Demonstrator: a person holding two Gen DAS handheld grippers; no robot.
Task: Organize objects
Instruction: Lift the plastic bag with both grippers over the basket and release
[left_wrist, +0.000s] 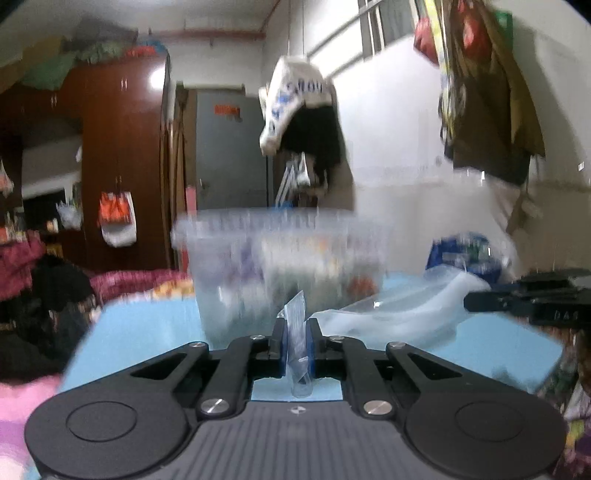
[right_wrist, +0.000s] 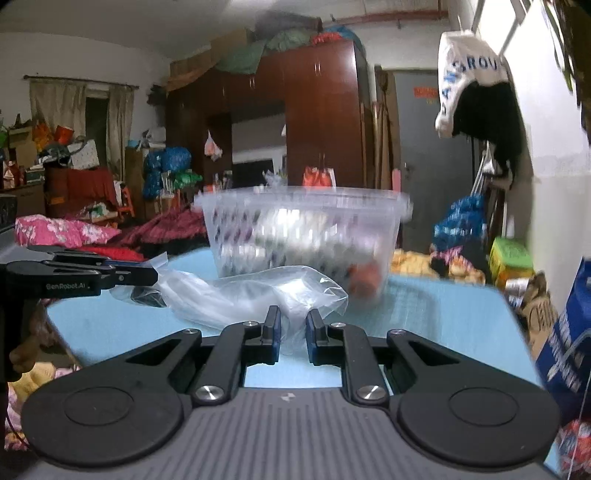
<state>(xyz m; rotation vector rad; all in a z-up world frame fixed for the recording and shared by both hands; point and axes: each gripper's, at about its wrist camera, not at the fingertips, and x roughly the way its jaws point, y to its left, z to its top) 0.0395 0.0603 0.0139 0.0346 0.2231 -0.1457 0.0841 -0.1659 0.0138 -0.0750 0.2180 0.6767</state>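
A clear plastic bag (right_wrist: 258, 295) lies on the light blue table (right_wrist: 443, 314) in front of a clear plastic tub (right_wrist: 303, 229) holding several small items. My left gripper (left_wrist: 295, 339) is shut on one edge of the clear plastic bag (left_wrist: 391, 314), a strip of it standing up between the pads. It also shows in the right wrist view (right_wrist: 147, 275) at the bag's left end. My right gripper (right_wrist: 293, 332) has its jaws narrowly apart around the bag's near edge; a firm pinch cannot be told. It shows at the right of the left wrist view (left_wrist: 469, 301). The tub (left_wrist: 284, 266) is blurred.
The table's right edge (right_wrist: 517, 317) borders a blue carton (right_wrist: 565, 350) and cluttered boxes. Bedding (right_wrist: 66, 230) lies left of the table. Clothes (left_wrist: 306, 122) hang on the wall behind the tub. A dark wardrobe (right_wrist: 317, 110) stands at the back.
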